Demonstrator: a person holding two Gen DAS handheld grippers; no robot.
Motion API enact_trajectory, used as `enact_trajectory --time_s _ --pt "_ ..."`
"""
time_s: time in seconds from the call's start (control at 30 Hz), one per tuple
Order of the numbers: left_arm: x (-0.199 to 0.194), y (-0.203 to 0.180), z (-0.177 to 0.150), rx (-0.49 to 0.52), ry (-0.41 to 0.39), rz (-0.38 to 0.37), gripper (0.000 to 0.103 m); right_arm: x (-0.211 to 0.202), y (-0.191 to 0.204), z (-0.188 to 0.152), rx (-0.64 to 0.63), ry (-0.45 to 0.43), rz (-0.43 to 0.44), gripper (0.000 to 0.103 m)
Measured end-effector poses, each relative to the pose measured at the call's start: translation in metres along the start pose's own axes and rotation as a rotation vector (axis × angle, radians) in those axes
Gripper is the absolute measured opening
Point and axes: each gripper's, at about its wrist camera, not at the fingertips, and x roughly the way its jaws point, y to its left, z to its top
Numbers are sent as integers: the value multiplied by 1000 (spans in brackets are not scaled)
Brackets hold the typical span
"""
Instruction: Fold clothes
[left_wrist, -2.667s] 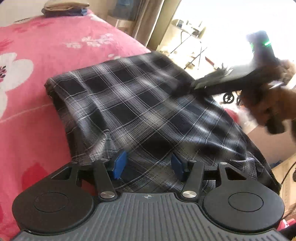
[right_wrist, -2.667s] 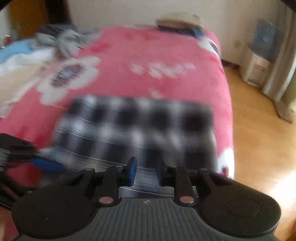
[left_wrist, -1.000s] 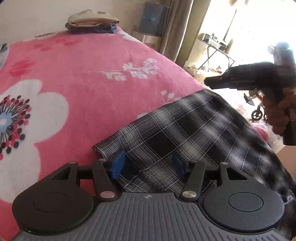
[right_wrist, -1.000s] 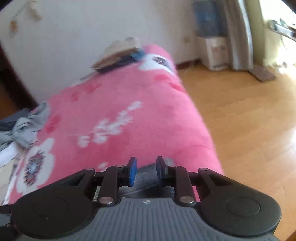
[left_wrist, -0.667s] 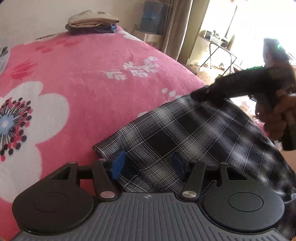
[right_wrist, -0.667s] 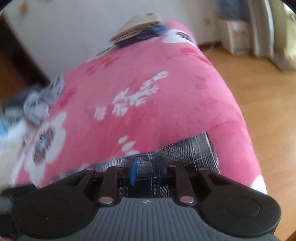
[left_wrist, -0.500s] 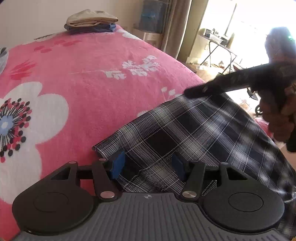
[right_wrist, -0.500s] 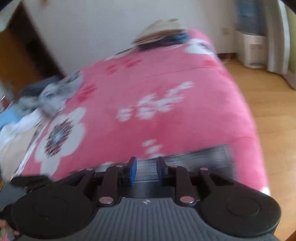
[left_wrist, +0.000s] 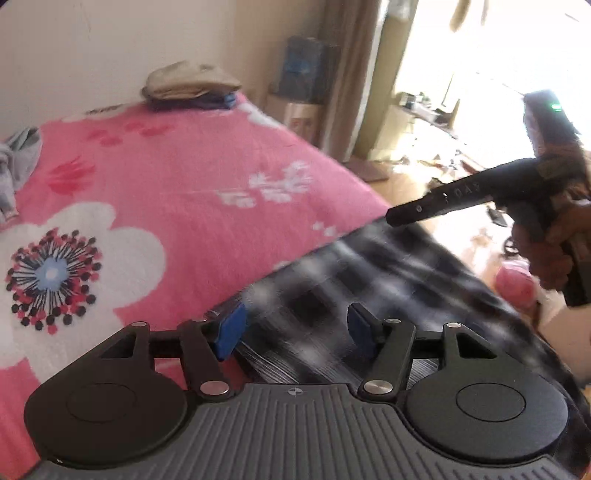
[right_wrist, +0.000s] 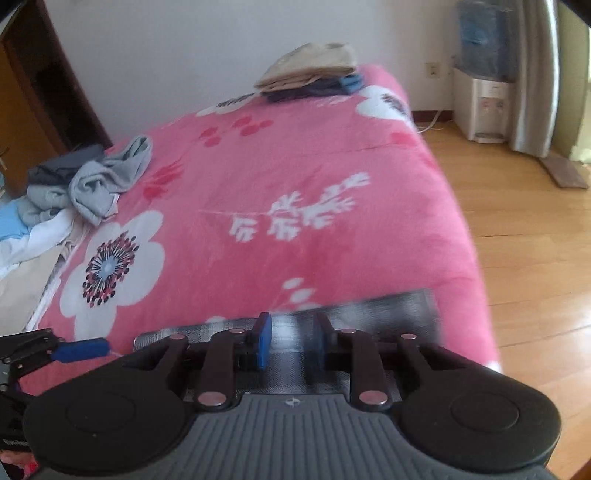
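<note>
You are working at the plaid garment (left_wrist: 388, 280), which is lying on the pink bedspread (left_wrist: 192, 192) right under both tools. Your left gripper (left_wrist: 295, 328) is opening, cloth passing between its pads unpinched; your right gripper (right_wrist: 291, 343) is also opening over the far edge, not visibly pinching. A folded stack (right_wrist: 314, 70) is sitting well ahead of the fingers, so some clothes look finished. An unfolded heap (right_wrist: 85, 181) is waiting ahead and to the left.
</note>
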Motion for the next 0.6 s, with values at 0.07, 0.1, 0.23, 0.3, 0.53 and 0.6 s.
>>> enact_trajectory --time_s 0.07,0.1,0.23,0.3,0.53,0.6 --pt "-4 -10 -3 32 15 -29 61 -12 -10 -4 10 6 -37 33" --pt "-5 -16 -6 46 24 -45 61 -14 -15 -7 17 20 -63 33" --pt "5 -37 -16 97 71 -73 61 10 -44 -28 97 152 -119 33" --pt "9 -42 -20 110 80 -64 61 14 -53 -35 135 166 -118 31" --pt "-11 -48 -22 130 45 -100 61 -84 -39 -42 23 115 -54 33" --pt "-14 -56 -27 178 54 -119 61 -111 -36 -56 -22 148 -34 33"
